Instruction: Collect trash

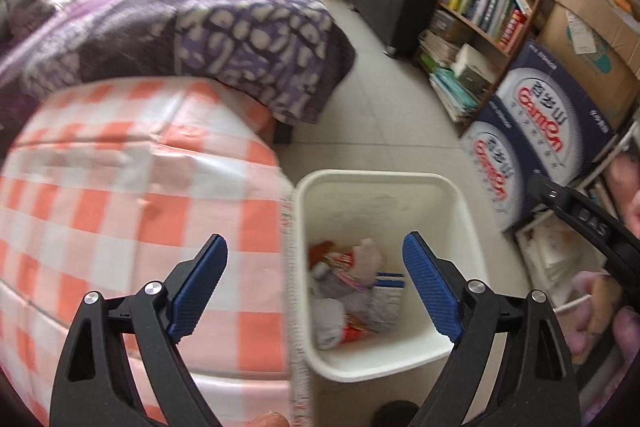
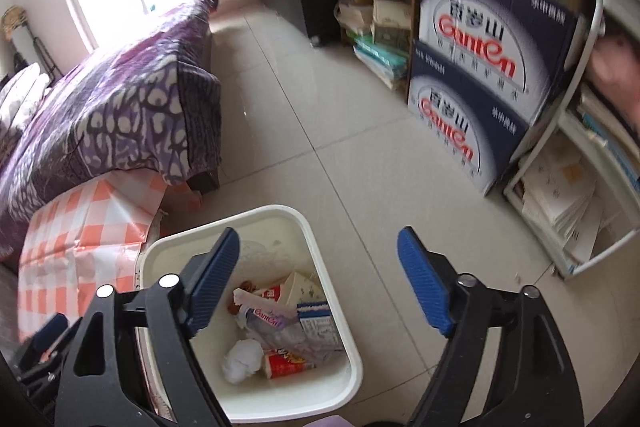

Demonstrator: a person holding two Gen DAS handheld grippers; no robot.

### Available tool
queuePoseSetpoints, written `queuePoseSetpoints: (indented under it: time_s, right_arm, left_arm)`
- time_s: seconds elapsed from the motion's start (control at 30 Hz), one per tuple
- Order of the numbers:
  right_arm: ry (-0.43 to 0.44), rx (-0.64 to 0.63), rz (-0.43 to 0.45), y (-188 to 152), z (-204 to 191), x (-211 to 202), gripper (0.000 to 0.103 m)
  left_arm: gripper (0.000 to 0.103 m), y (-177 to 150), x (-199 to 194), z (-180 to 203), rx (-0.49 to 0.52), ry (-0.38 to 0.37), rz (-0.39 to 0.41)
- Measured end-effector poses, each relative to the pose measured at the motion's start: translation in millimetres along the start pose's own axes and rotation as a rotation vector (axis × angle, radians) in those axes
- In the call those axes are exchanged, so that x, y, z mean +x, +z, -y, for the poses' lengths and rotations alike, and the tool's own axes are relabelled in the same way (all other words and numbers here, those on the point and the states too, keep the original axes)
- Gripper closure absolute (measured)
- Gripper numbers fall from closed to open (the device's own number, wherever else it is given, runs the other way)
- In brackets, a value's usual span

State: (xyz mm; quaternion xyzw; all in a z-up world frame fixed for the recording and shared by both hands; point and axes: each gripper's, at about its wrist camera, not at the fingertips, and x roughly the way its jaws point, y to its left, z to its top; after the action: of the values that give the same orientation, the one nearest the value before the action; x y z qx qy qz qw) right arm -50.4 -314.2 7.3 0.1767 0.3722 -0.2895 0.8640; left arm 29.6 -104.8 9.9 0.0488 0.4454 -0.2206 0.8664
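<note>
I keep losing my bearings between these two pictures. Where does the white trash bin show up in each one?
Left wrist view: the white trash bin sits low and right of centre, beside the checked cloth.
Right wrist view: the bin sits low and left of centre, partly behind the right gripper.
Shared landmark: the stacked blue Ganten boxes, standing on the floor to the right in both.

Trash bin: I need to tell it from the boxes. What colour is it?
Plain white trash bin, clearest in the right wrist view.
</note>
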Motion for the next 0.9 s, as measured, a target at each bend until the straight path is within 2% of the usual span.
queuePoseSetpoints:
  time_s: [0.1, 0.2, 0.3, 0.4, 0.57, 0.9]
  right_arm:
    - [-0.007, -0.057, 0.074, -13, -20, -21, 0.007]
    - [-0.018, -0.091, 0.131, -22, -36, -36, 0.007]
    - [-0.042, -0.142, 0.162, -39, -55, -45, 0.007]
    - [-0.032, -0.178, 0.167, -49, -69, -49, 0.007]
    - [-0.012, -0.232, 0.211, -63, -90, -59, 0.007]
    - [-0.009, -0.264, 0.232, -70, -103, -56, 0.007]
  left_arm:
    - [0.010, -8, -19, -10, 0.004, 0.152, 0.100]
    - [0.007, -17, -38, -23, -0.011, 0.284, 0.194]
    - [0.007, -24, -51, -38, -0.059, 0.349, 0.245]
    - [0.007, -31, -57, -53, -0.096, 0.378, 0.248]
    - [0.007, -39, -61, -61, -0.094, 0.411, 0.236]
    - [0.007, -46, -64, -64, -0.100, 0.399, 0.225]
